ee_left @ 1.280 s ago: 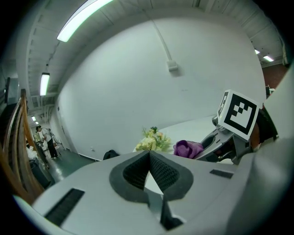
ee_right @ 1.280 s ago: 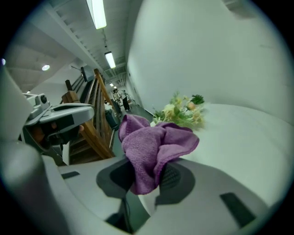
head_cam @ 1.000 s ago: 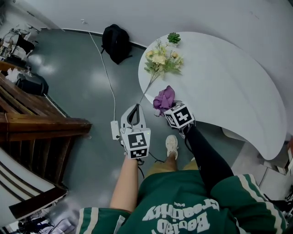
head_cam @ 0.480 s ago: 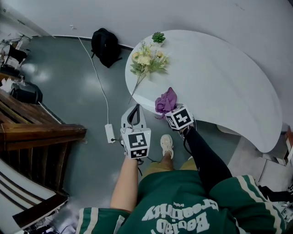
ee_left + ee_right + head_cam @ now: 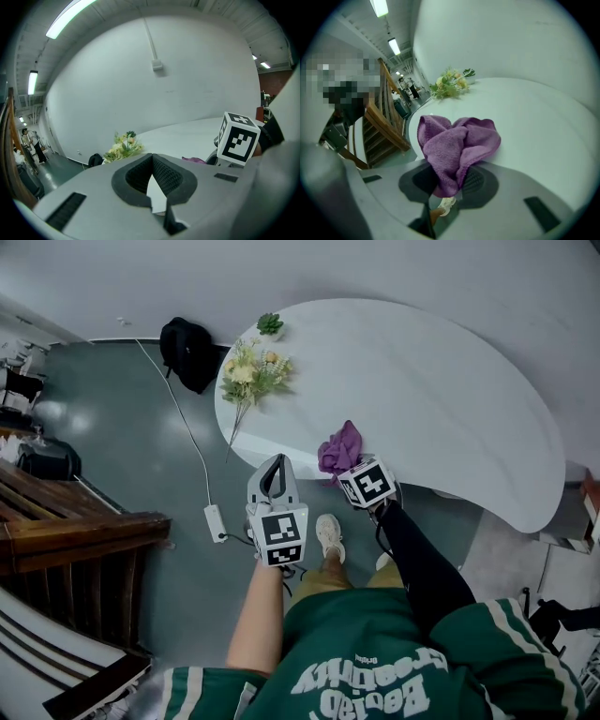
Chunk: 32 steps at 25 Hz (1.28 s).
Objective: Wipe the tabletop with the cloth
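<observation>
The right hand-held gripper point(image 5: 343, 469) is closed on the one purple cloth point(image 5: 339, 447), just right of the head view's centre. In the right gripper view, a fold of the cloth point(image 5: 457, 149) is pinched between the jaws of this hand-held gripper point(image 5: 449, 183), and the rest bunches up on the near edge of the white table point(image 5: 422, 381). The left hand-held gripper point(image 5: 275, 466) hangs lower left of it, off the table and over the grey floor point(image 5: 141, 446). Its own view shows the jaws of that hand-held gripper point(image 5: 154, 186) drawn close together with nothing between them. Two things stand at the table's upper-left end: one bouquet of pale flowers point(image 5: 248, 371) and one small green potted plant point(image 5: 270, 324). On the floor farther to the upper left lie one black backpack point(image 5: 187, 352) and one white power strip point(image 5: 216, 521). One shoe point(image 5: 328, 534) shows between the two hand-held grippers.
</observation>
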Motion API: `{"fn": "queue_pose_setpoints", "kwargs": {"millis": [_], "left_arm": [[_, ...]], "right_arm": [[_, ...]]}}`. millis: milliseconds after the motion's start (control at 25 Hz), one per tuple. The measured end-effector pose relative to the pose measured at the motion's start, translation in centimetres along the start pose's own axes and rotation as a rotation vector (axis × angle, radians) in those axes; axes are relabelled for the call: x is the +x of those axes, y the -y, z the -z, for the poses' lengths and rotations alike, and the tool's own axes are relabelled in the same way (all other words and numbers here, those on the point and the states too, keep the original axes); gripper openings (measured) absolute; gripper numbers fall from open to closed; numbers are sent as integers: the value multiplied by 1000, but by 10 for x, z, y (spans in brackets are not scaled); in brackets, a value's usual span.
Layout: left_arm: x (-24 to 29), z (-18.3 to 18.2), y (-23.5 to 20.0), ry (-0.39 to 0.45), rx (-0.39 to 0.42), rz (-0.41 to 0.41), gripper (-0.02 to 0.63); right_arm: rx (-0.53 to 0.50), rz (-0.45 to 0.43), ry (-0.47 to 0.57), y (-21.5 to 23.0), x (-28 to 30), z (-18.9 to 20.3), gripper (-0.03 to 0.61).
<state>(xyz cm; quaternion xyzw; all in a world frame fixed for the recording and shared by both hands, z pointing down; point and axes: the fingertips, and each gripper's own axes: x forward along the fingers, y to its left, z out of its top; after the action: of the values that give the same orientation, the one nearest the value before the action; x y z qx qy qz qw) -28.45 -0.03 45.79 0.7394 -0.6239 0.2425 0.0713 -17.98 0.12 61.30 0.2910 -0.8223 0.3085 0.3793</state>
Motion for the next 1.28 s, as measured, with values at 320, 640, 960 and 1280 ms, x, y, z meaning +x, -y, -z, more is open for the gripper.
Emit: {"fn": "queue_pose_setpoints", "kwargs": {"millis": [320, 640, 960, 1280], "left_arm": [[18, -28, 82, 21, 24, 74, 2], [30, -55, 180, 52, 51, 174, 2], [39, -77, 286, 83, 90, 286, 2], [42, -104, 404, 126, 141, 425, 2]], "right_arm": [[52, 64, 7, 66, -55, 48, 109], [130, 145, 24, 134, -119, 105, 109], [208, 224, 35, 197, -183, 173, 110], [313, 324, 54, 262, -262, 257, 117]]}}
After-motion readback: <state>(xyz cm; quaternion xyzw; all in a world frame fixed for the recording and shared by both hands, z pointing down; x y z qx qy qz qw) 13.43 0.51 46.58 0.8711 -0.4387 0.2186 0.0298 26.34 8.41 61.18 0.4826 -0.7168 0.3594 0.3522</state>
